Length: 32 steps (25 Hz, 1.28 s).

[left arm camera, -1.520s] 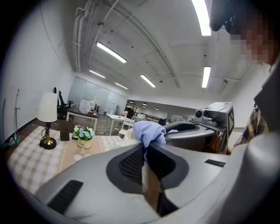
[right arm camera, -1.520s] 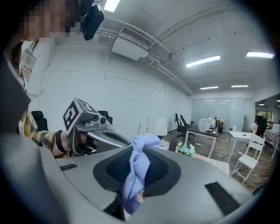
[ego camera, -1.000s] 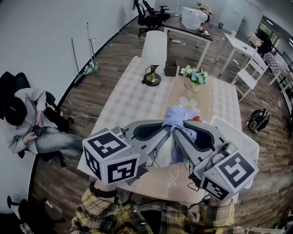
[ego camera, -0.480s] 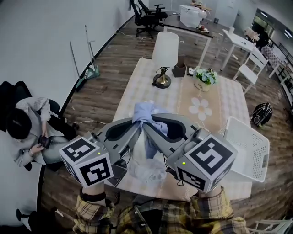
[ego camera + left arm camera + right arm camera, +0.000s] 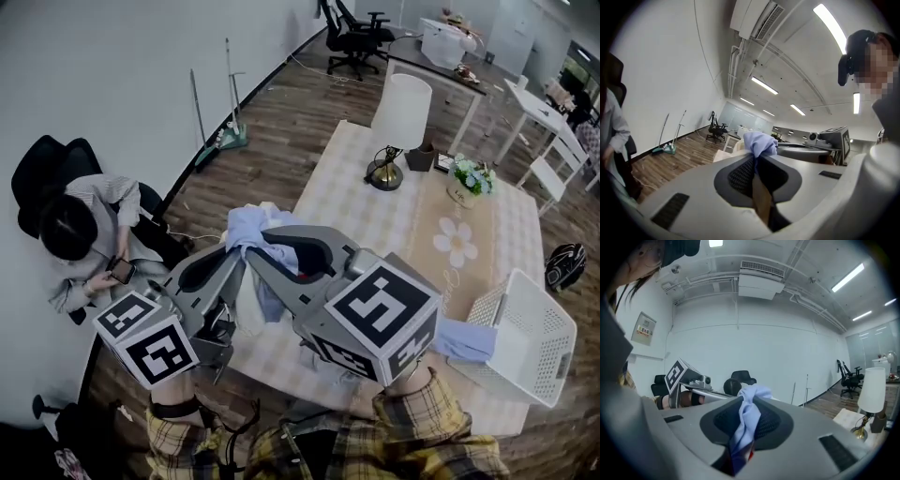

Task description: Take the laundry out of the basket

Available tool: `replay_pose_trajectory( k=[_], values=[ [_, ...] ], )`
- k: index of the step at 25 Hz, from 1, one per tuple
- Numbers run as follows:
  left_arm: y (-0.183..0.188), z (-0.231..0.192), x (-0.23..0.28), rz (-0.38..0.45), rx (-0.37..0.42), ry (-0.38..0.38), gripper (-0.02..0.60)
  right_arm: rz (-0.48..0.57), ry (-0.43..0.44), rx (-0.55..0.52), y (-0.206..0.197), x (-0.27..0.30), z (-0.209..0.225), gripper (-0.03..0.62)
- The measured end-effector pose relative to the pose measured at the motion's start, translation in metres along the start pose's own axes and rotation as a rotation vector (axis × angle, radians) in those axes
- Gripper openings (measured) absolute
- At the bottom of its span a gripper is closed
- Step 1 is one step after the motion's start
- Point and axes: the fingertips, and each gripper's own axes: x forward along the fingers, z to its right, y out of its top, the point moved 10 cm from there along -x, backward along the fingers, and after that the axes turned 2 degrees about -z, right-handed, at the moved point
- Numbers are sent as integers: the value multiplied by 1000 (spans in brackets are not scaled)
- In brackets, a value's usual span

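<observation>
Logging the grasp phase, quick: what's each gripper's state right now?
Left gripper: closed on the light blue garment.
Right gripper: closed on the same light blue garment.

I record two grey moulded shells: left gripper (image 5: 232, 251), right gripper (image 5: 255, 255). Each carries a white cube (image 5: 150, 339) with black square markers. Dark meshed pads (image 5: 740, 174) line the insides. My sleeves (image 5: 422, 422): yellow-and-dark plaid.

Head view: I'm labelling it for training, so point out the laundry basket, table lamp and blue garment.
laundry basket (image 5: 530, 333), head view, perforated inner wall.
table lamp (image 5: 401, 111), head view, white shade.
blue garment (image 5: 251, 225), head view, bunched top fold.
</observation>
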Motion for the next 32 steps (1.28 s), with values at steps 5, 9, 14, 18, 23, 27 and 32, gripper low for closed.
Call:
replay_pose_trajectory(
  k=[5, 9, 14, 18, 23, 27, 32],
  values=[
    [8, -20, -26, 17, 6, 87, 35, 20, 82, 10, 5, 35, -8, 83],
    [10, -22, -47, 32, 12, 162, 35, 43, 158, 16, 7, 50, -18, 83],
    [10, -31, -85, 52, 8, 262, 35, 68, 262, 21, 9, 80, -41, 83],
    [10, -32, -92, 46, 8, 283, 35, 66, 293, 24, 8, 84, -45, 83],
    [-5, -27, -56, 3, 0, 198, 35, 34, 222, 47, -10, 59, -22, 83],
    [-24, -13, -8, -64, -22, 68, 35, -11, 100, 71, -30, 18, 3, 83],
    [-63, 12, 55, -158, -57, -108, 35, -90, -68, 140, -69, -41, 29, 83]
  ],
)
